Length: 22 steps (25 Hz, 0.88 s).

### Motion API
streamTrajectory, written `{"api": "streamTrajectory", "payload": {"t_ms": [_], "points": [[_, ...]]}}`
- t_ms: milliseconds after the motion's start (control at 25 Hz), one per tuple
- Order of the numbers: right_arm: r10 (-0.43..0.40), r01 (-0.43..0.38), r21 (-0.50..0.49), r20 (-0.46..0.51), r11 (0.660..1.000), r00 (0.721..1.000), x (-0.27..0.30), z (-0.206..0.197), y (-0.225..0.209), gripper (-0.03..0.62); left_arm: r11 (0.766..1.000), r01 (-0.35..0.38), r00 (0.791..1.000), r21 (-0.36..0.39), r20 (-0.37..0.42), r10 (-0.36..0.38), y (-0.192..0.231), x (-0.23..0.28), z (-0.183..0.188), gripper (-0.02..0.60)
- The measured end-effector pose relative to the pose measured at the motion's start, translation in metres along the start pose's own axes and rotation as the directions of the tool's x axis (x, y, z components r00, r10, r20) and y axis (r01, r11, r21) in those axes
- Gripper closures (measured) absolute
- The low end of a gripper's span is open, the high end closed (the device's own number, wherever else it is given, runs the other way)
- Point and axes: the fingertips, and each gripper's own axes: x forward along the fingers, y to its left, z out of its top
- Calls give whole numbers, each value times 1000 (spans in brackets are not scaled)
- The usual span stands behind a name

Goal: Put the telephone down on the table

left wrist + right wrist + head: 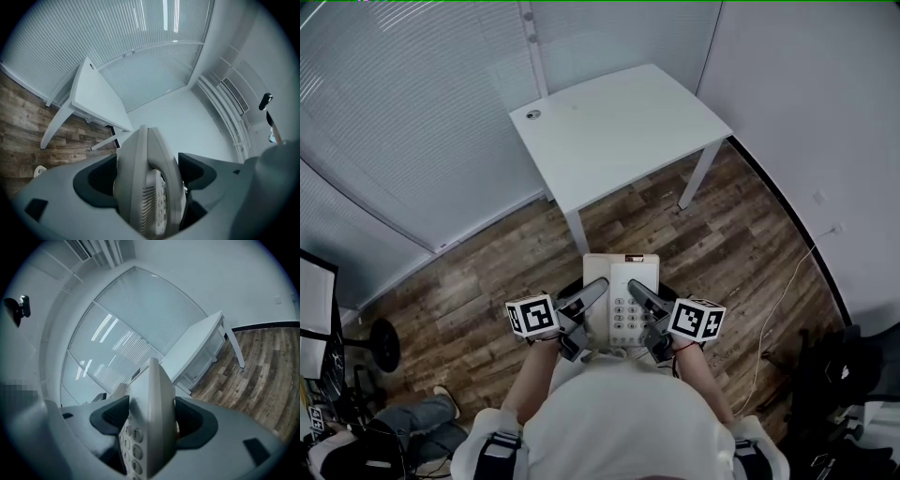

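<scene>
Holding the phone (622, 300) from both sides, the two grippers keep it in the air, close before the person's chest and above the wooden floor (741, 244). The left gripper (592, 292) is clamped on the phone's left edge, where the handset lies. The right gripper (639, 292) is clamped on the right edge, beside the keypad. The keys carry digits, but they are too small to read. A dark window sits at the phone's far end, and its print is also not readable. Each gripper bears a cube with black-and-white square markers, left (532, 316) and right (697, 320).

The white table (609, 127) stands well apart from the phone, in the corner between the blinds (403, 103) and a plain wall (825, 112). It has a round cable hole (532, 114) near one corner. Between phone and table there is only floor and the near table leg (577, 230). A thin cable (783, 300) runs over the floor at the right. At the lower left are a round black base (382, 345) and a leg in jeans (412, 412).
</scene>
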Motion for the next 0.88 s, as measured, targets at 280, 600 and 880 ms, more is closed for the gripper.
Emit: {"api": "streamTrajectory", "payload": {"t_ms": [280, 600, 880], "points": [[-27, 27, -4, 7, 1000, 1000, 34, 48, -25, 281, 999, 32, 999, 5, -13, -31, 18, 47, 44, 192], [-25, 24, -28, -7, 999, 1000, 49, 70, -26, 281, 999, 41, 999, 3, 13, -41, 20, 58, 65, 192], [-39, 39, -25, -8, 999, 999, 107, 125, -35, 281, 999, 52, 999, -9, 7, -52, 43, 94, 134, 192]]}}
